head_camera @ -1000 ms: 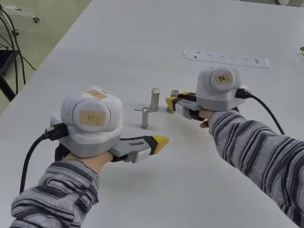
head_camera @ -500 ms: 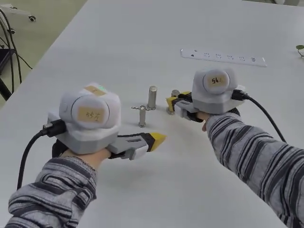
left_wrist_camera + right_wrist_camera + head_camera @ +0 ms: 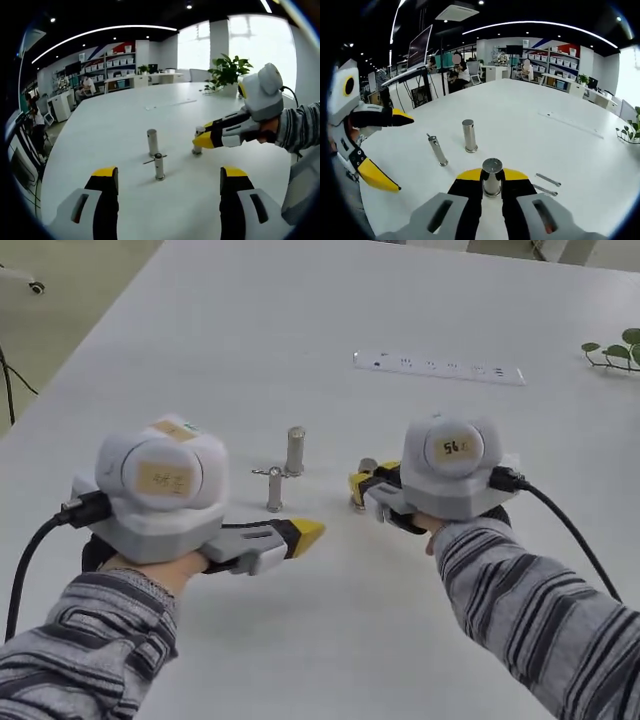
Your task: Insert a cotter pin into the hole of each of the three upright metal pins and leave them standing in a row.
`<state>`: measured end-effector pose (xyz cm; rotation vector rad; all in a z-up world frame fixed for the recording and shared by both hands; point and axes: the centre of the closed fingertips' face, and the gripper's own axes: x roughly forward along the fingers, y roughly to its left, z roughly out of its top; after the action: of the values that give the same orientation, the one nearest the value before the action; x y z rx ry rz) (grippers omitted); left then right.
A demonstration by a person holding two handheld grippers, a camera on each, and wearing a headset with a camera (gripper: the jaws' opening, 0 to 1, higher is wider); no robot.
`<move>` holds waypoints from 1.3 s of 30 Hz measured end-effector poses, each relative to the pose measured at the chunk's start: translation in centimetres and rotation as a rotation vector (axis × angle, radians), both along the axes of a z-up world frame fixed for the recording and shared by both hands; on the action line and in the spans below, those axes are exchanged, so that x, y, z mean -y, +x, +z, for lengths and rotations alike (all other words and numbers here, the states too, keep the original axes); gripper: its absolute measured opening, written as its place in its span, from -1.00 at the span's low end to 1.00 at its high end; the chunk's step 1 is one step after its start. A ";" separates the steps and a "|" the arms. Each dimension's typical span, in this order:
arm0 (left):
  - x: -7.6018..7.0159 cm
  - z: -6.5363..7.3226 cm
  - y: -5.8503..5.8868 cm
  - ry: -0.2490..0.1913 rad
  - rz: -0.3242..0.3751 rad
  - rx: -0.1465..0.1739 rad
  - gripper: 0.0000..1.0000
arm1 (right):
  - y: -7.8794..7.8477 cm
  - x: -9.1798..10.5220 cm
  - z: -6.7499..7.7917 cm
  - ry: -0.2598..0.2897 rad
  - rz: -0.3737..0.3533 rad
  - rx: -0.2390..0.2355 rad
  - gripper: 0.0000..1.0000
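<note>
**Right gripper** (image 3: 492, 183): jaws closed on the held pin (image 3: 492, 175), which stands upright; its hole cannot be made out. Two loose cotter pins (image 3: 548, 179) lie flat on the worktop (image 3: 300, 320) just beside the held pin, on the side away from the left gripper (image 3: 300, 532). **Left gripper:** jaws wide apart and empty, well apart from the held pin, probably the one free to fetch a cotter pin. Near the held pin stand a bare pin (image 3: 468, 135) and a pinned pin (image 3: 436, 149), a cotter pin through it. A power strip (image 3: 438, 368) lies far beyond the held pin; open-plan office behind
</note>
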<state>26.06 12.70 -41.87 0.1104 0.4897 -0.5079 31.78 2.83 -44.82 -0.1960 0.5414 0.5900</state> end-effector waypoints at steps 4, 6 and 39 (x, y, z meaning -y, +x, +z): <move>0.1 0.0 -0.1 0.001 -0.001 -0.002 0.65 | -1.1 0.2 -0.1 0.002 -0.011 -0.010 -0.83; 0.0 -0.1 -0.1 0.003 -0.002 -0.002 0.65 | -1.5 0.3 0.0 0.006 -0.017 -0.011 -0.83; 0.2 -0.3 -0.1 -0.013 -0.009 -0.014 0.64 | -4.2 0.7 -1.0 0.016 -0.128 -0.007 -0.82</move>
<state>25.98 12.55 -42.12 0.0965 0.4999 -0.5211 27.58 2.16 -45.82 -0.1431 0.5515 0.4707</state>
